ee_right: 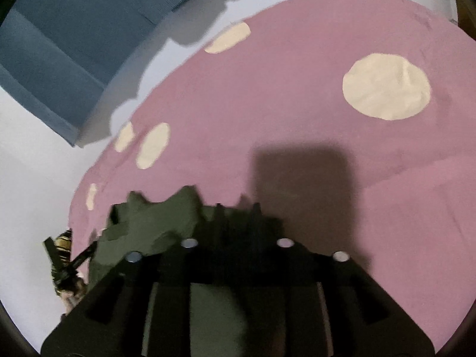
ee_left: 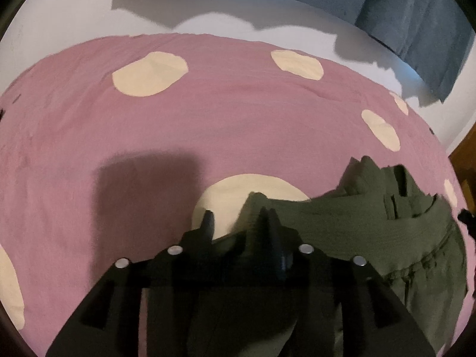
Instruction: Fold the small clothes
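An olive green garment (ee_left: 357,229) lies crumpled on a pink cloth with cream dots (ee_left: 208,119). In the left wrist view it stretches from the lower middle to the right. My left gripper (ee_left: 239,223) stands open over its left corner; a peak of the fabric rises between the fingers and cream cloth shows beside it, so the pads do not press. In the blurred right wrist view the garment (ee_right: 148,223) sits lower left. My right gripper (ee_right: 237,211) hangs at its right end with the jaws slightly apart and nothing clearly clamped.
The pink cloth (ee_right: 297,104) covers a white surface (ee_left: 74,15). Folded blue fabric (ee_left: 416,15) lies at the far side, upper left in the right wrist view (ee_right: 59,44). A black and yellow striped object (ee_right: 62,250) shows at that view's left edge. Brown wood (ee_left: 464,163) shows at the right.
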